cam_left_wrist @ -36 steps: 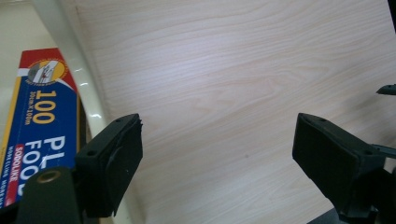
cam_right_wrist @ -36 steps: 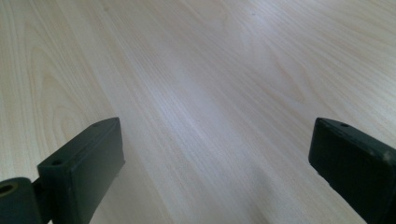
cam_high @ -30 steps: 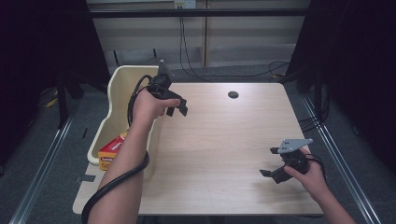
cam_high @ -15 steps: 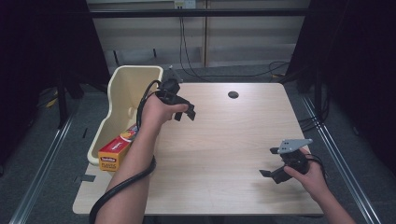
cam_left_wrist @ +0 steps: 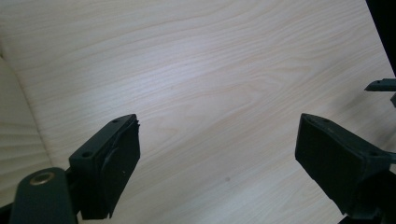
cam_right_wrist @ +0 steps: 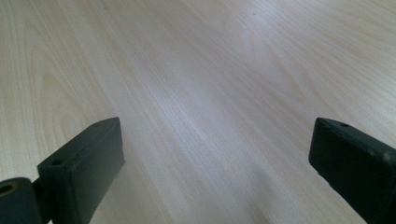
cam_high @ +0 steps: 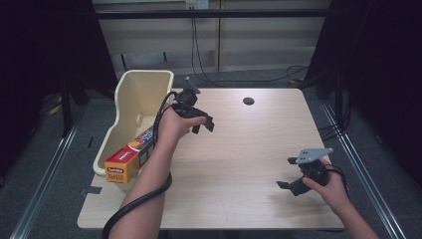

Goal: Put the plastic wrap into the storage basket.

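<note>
My left gripper [cam_high: 204, 127] hovers over the table's left part, just right of a cream plastic bin [cam_high: 130, 94]. Its jaws stand open with nothing between them, and in the left gripper view [cam_left_wrist: 219, 158] only bare wood lies between them. A long yellow and red box [cam_high: 127, 159] lies tilted in the bin, with one end over the near rim. My right gripper [cam_high: 287, 173] rests low near the table's front right, open and empty, and the right gripper view [cam_right_wrist: 215, 163] has plain tabletop between its jaws.
The light wooden table [cam_high: 249, 149] has a small dark round hole [cam_high: 248, 101] near its far edge. The bin's wall [cam_left_wrist: 14, 126] sits at the left edge of the left gripper view, and the other gripper's tip [cam_left_wrist: 380, 85] pokes in at the right. Cables lie on the floor behind.
My left hand has moved right and slightly down, from over the bin to over the tabletop. The box has stayed in the bin. The right hand has not moved.
</note>
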### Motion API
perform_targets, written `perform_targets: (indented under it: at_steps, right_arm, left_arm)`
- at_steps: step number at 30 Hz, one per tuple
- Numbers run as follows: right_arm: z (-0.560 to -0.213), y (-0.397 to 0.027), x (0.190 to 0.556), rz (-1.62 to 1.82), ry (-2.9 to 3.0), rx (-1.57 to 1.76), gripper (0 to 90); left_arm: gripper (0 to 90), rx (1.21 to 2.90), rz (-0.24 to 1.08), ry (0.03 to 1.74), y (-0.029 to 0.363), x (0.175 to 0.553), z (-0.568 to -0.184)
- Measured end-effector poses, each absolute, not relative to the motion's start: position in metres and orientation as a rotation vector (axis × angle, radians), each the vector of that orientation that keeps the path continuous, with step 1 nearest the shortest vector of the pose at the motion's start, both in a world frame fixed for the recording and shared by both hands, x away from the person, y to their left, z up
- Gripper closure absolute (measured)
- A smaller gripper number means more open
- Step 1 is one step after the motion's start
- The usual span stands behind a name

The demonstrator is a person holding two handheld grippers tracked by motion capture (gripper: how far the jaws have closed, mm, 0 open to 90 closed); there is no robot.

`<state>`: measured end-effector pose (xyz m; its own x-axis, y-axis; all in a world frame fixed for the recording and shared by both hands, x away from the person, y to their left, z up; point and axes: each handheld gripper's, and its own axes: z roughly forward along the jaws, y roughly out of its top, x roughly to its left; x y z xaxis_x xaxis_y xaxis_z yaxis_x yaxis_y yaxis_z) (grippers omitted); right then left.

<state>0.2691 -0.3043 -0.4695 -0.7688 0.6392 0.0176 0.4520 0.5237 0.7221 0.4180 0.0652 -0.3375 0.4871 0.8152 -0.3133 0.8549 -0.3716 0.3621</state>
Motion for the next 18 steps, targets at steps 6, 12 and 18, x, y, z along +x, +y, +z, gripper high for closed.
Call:
perform_targets:
  at_steps: [6, 12, 18]
  right_arm:
    - [-0.470, -0.304, 0.269, 1.082, 2.515, 0.921, 3.1]
    - [-0.470, -0.304, 0.269, 1.078, 2.512, 0.922, 3.1]
    - [-0.471, -0.305, 0.270, 1.084, 2.507, 0.923, 3.0]
  left_arm:
    - [13.8, 2.265, -0.117, 1.356, 0.059, 0.415, -0.345]
    - [13.4, 2.267, -0.126, 1.326, 0.054, 0.412, -0.352]
    - [13.0, 2.258, -0.138, 1.317, 0.051, 0.411, -0.358]
